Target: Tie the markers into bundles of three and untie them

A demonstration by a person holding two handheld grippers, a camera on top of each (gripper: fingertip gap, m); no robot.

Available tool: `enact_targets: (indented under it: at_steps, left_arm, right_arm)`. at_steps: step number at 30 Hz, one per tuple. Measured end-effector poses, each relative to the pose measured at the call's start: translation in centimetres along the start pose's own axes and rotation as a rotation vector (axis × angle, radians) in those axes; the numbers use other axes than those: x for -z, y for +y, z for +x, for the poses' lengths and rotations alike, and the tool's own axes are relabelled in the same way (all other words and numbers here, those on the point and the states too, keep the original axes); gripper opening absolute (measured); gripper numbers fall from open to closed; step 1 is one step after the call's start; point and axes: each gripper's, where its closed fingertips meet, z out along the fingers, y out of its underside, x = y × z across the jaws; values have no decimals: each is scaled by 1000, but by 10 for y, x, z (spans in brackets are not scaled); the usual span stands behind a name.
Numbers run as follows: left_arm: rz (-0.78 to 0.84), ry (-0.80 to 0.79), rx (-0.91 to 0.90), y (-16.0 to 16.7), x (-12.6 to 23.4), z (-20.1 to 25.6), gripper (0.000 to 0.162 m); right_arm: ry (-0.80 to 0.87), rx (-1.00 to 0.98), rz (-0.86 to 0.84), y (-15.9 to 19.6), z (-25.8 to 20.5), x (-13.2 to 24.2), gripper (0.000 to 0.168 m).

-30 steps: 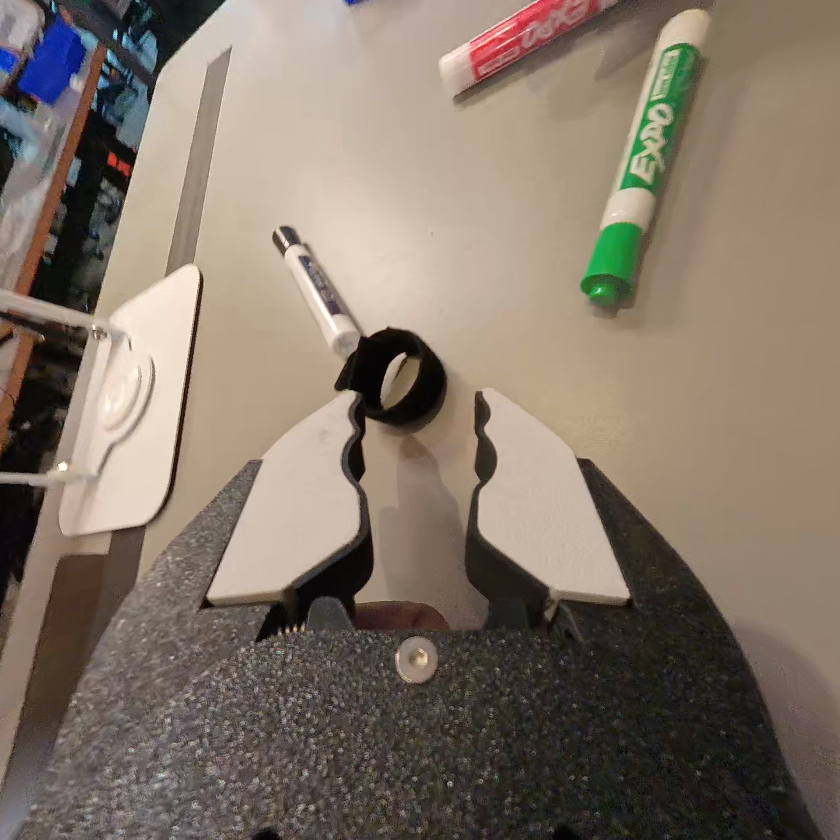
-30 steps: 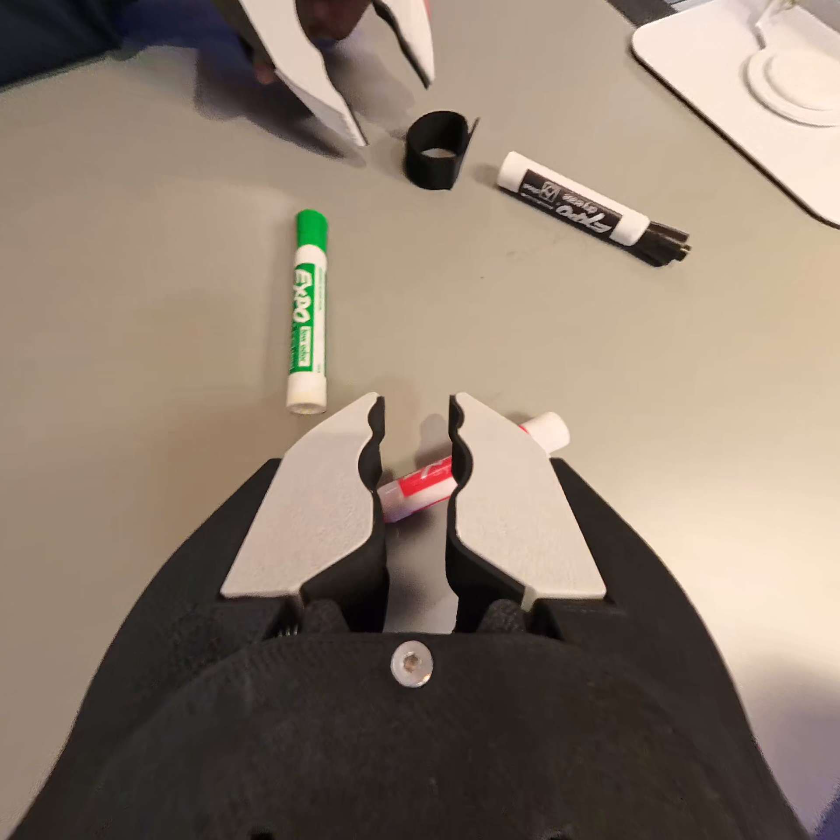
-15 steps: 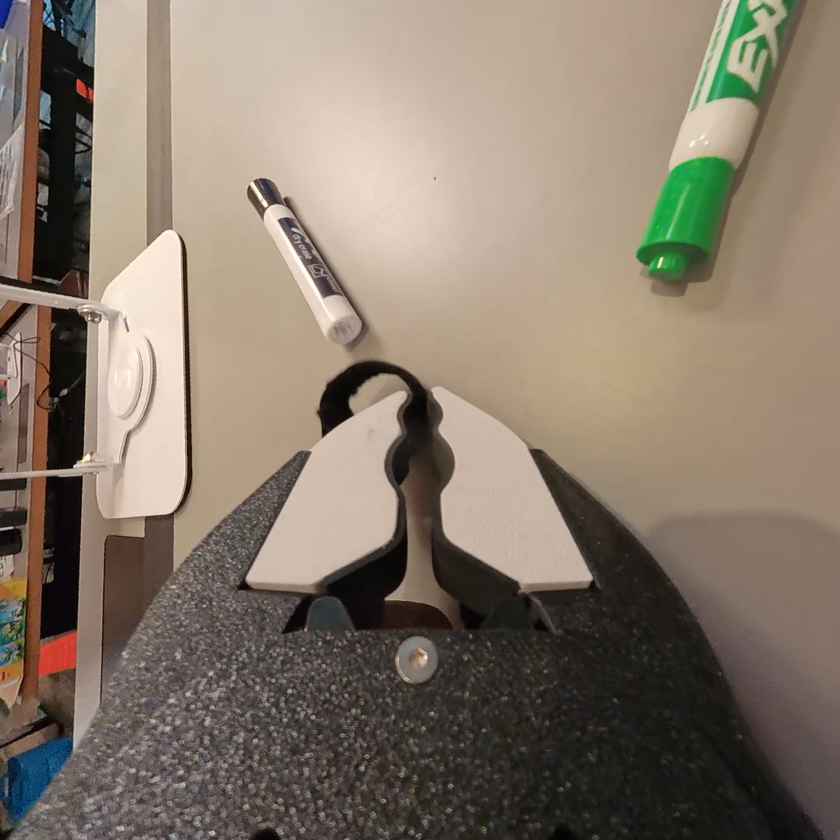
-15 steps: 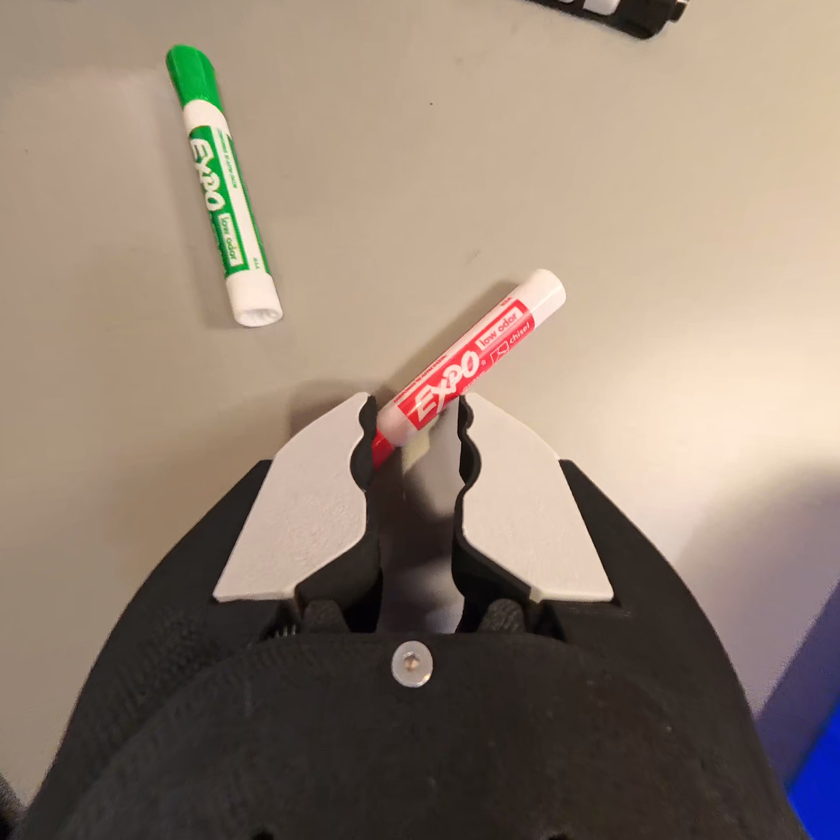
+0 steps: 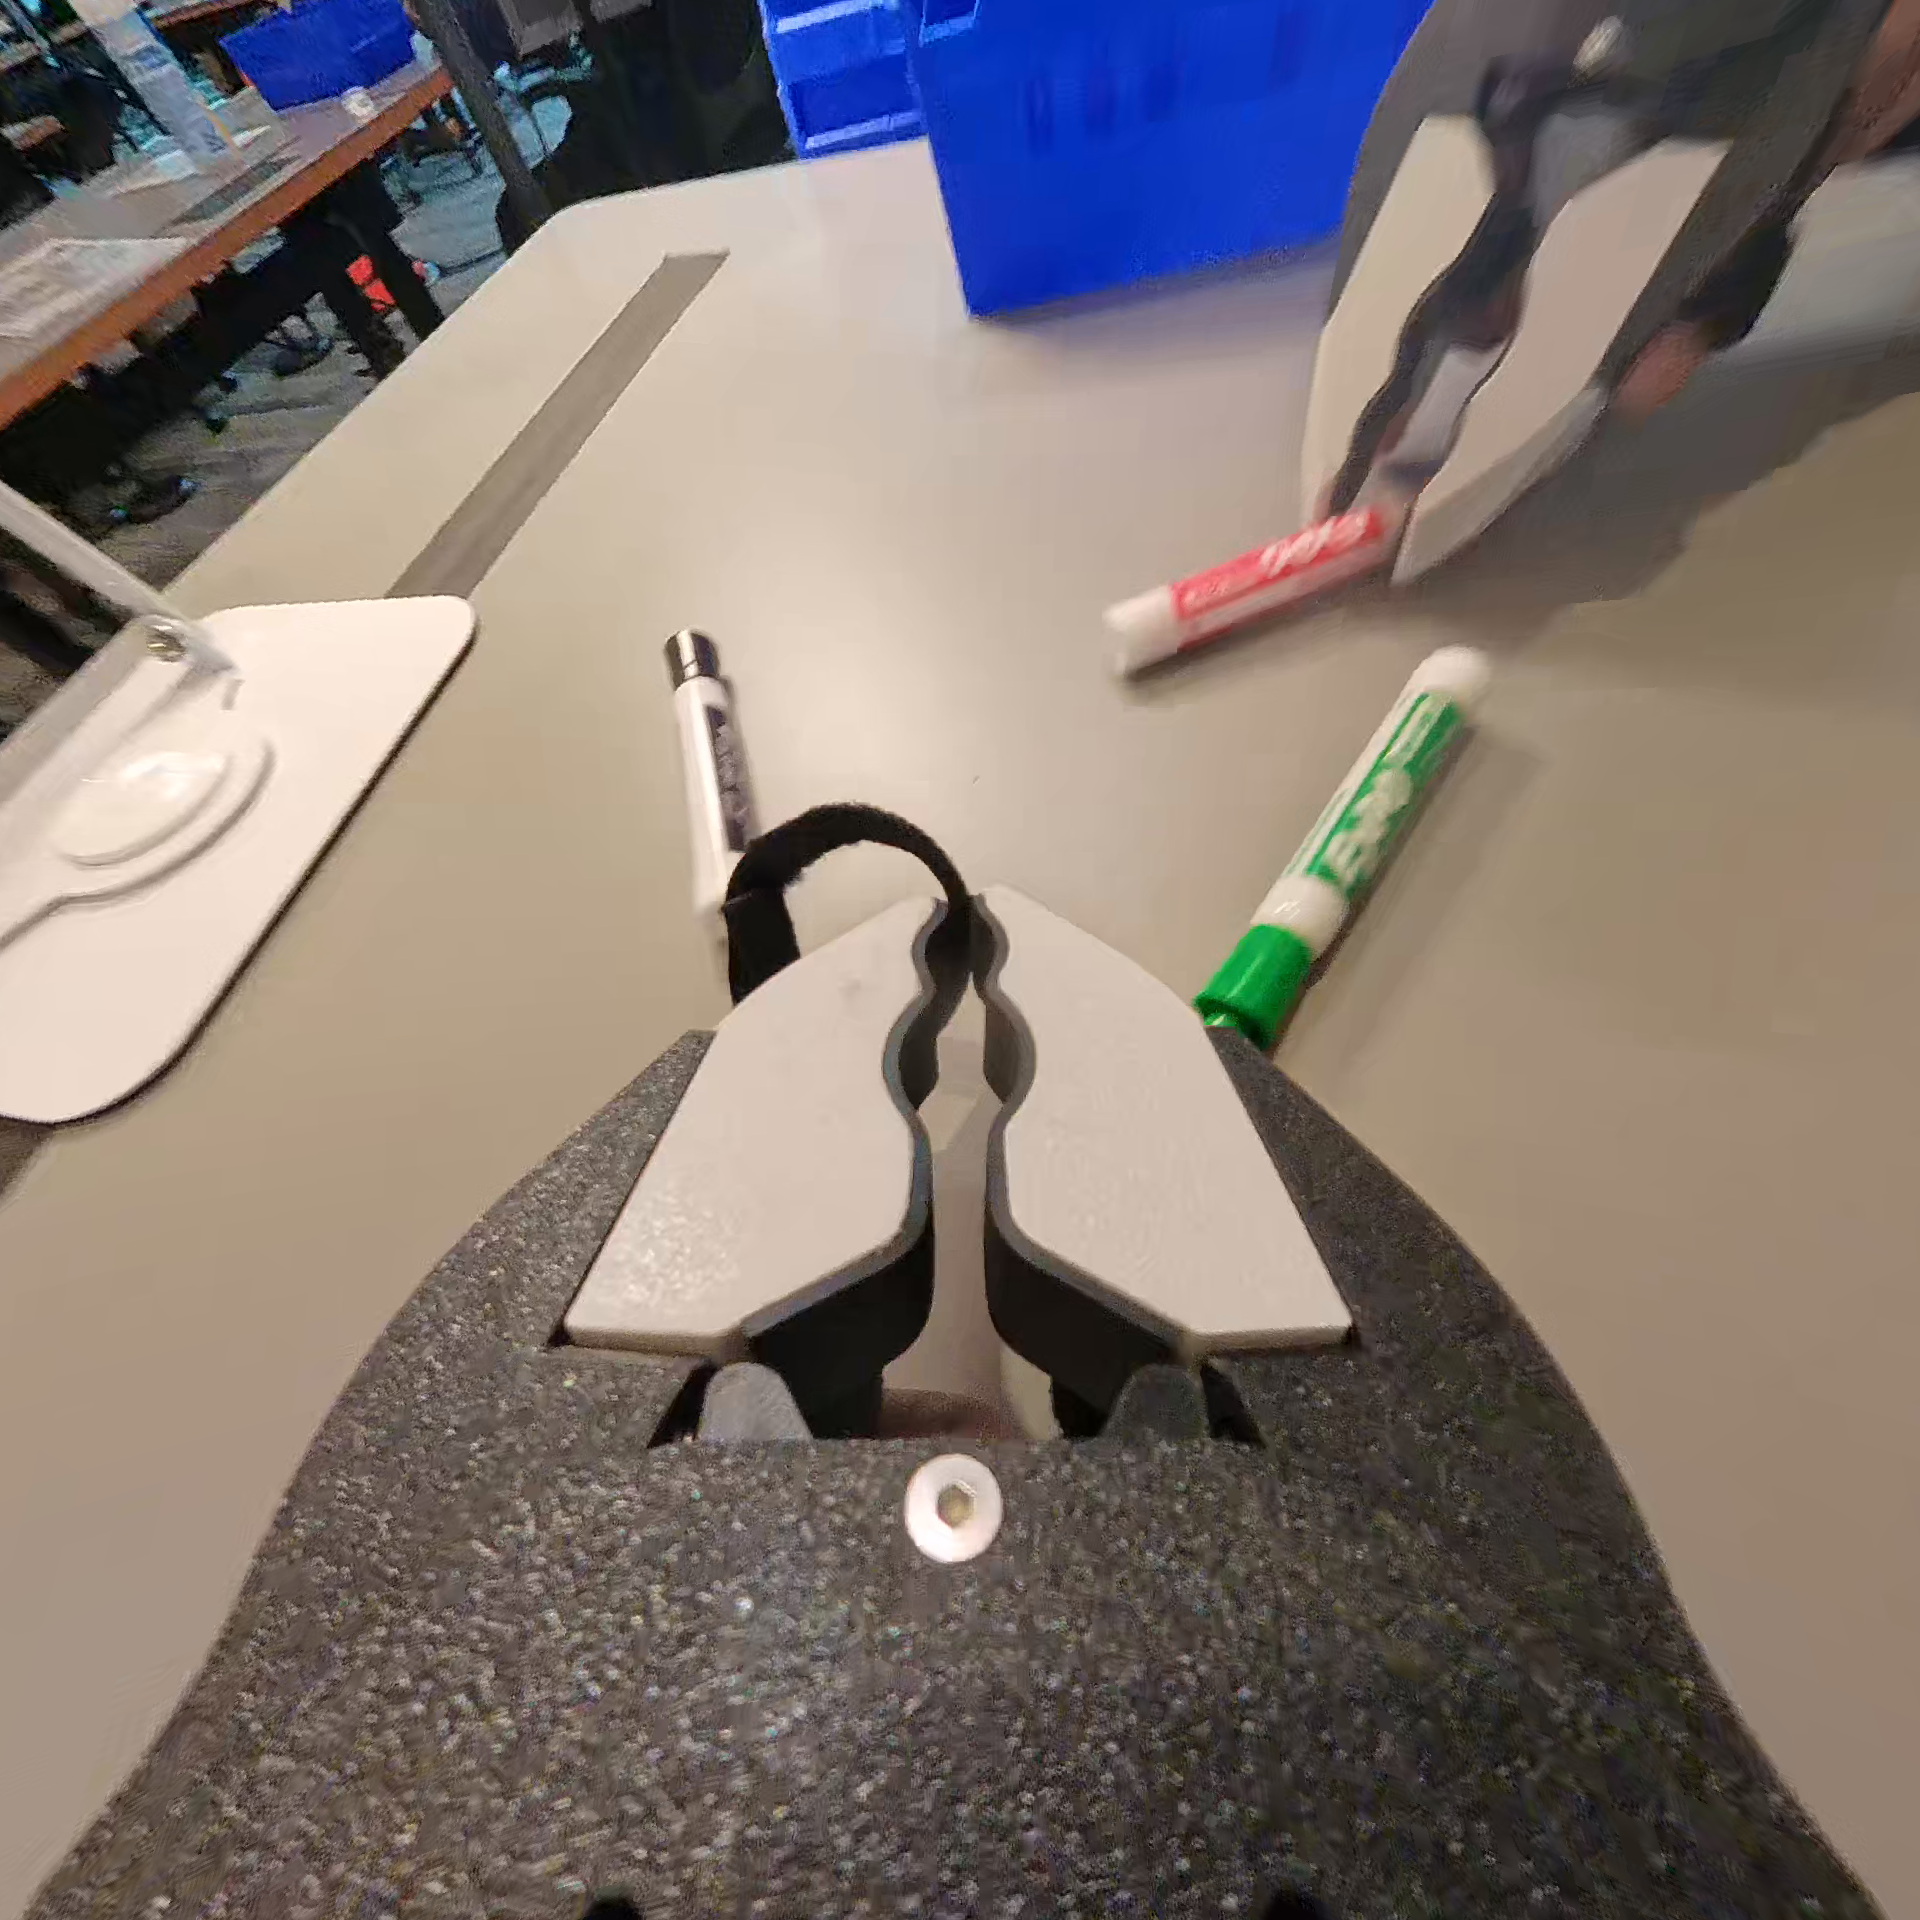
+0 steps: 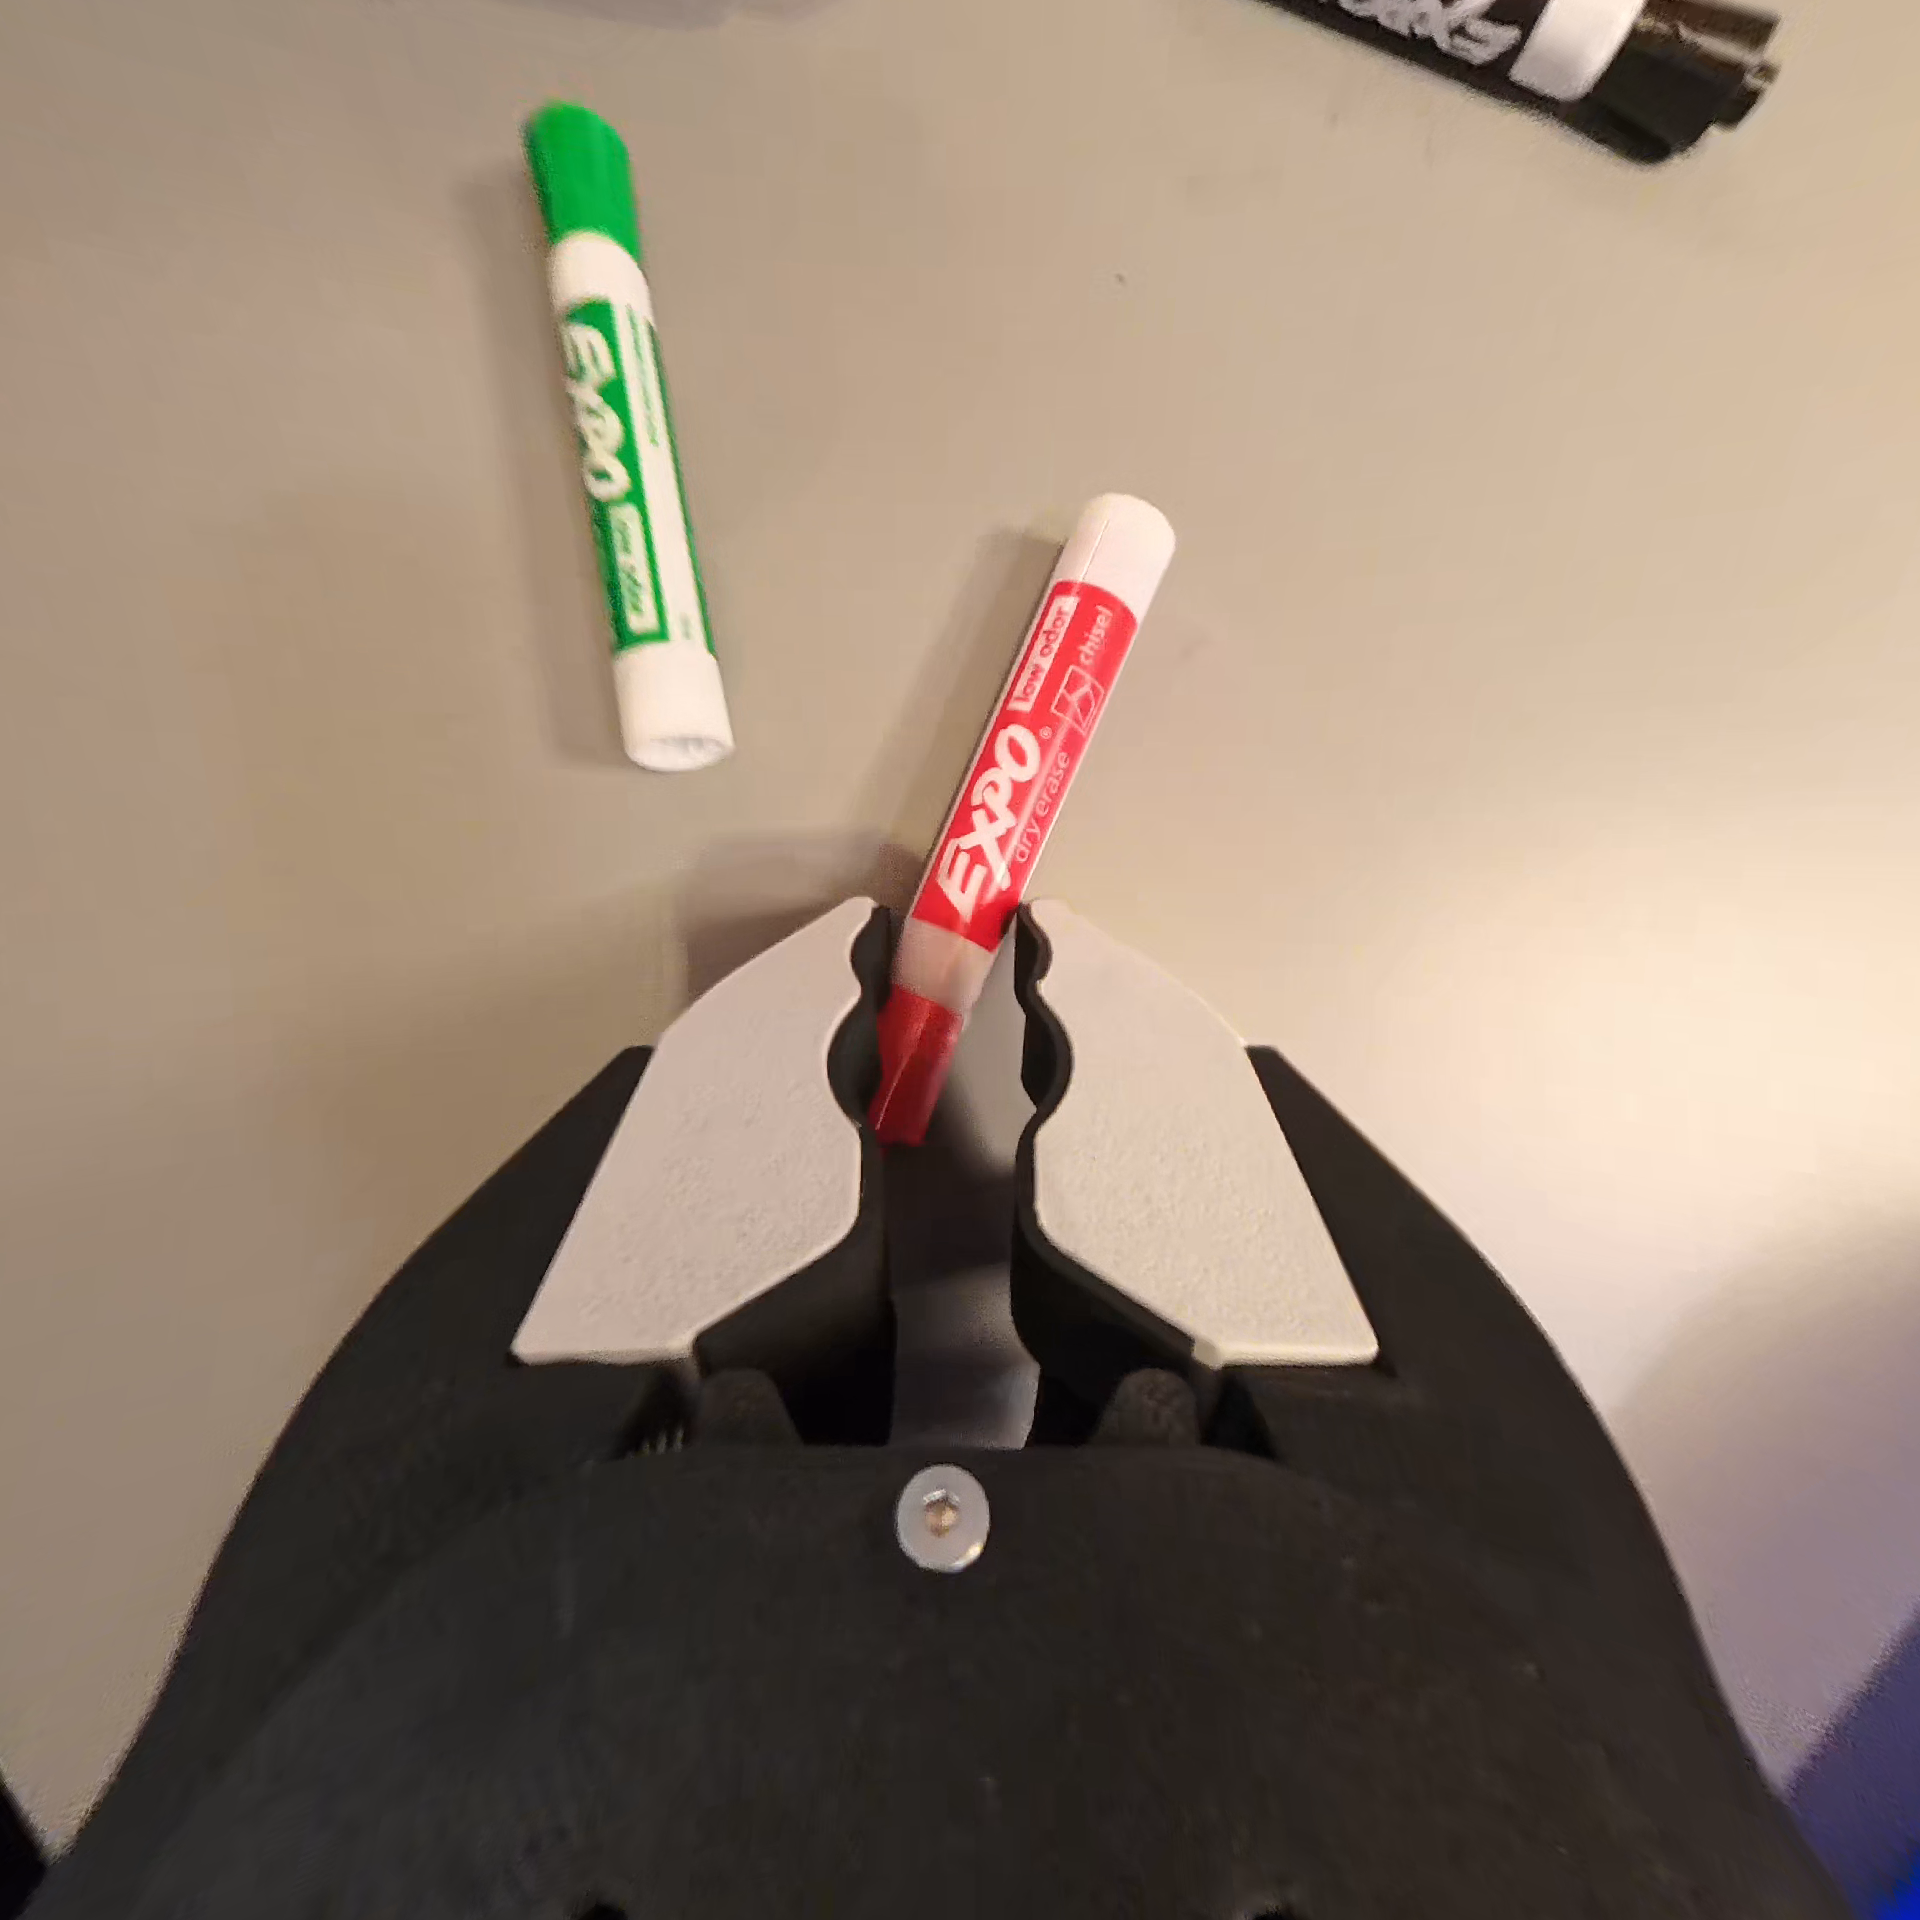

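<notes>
1. Here, the red-and-white plastic marker [image 6: 1023, 774] is clamped near its cap end by the right gripper [image 6: 951, 920], long axis pointing forward past the fingertips.
2. Beside it, the green marker [image 6: 621, 447] lies flat on the table, roughly parallel.
3. The left gripper [image 5: 961, 909], nearly closed, pinches the black fabric strap loop [image 5: 831, 836].

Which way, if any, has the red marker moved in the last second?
Yes. The red marker lay crosswise to the green marker; now, gripped at its cap end by the right gripper, it points nearly parallel to it.
</notes>
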Motion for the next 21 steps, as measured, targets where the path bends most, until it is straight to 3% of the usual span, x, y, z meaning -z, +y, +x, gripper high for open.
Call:
enact_targets:
  at_steps: [7, 17, 21]
  left_arm:
    - [90, 127, 82, -25, -12, 41, 3]
    - [440, 394, 693, -51, 18, 17, 2]
    - [578, 488, 826, -61, 30, 10, 2]
  right_arm:
    - [-134, 15, 131, -39, -13, -9, 20]
    - [-197, 104, 291, -81, -13, -16, 18]
    - [-239, 68, 405, -101, -12, -8, 17]
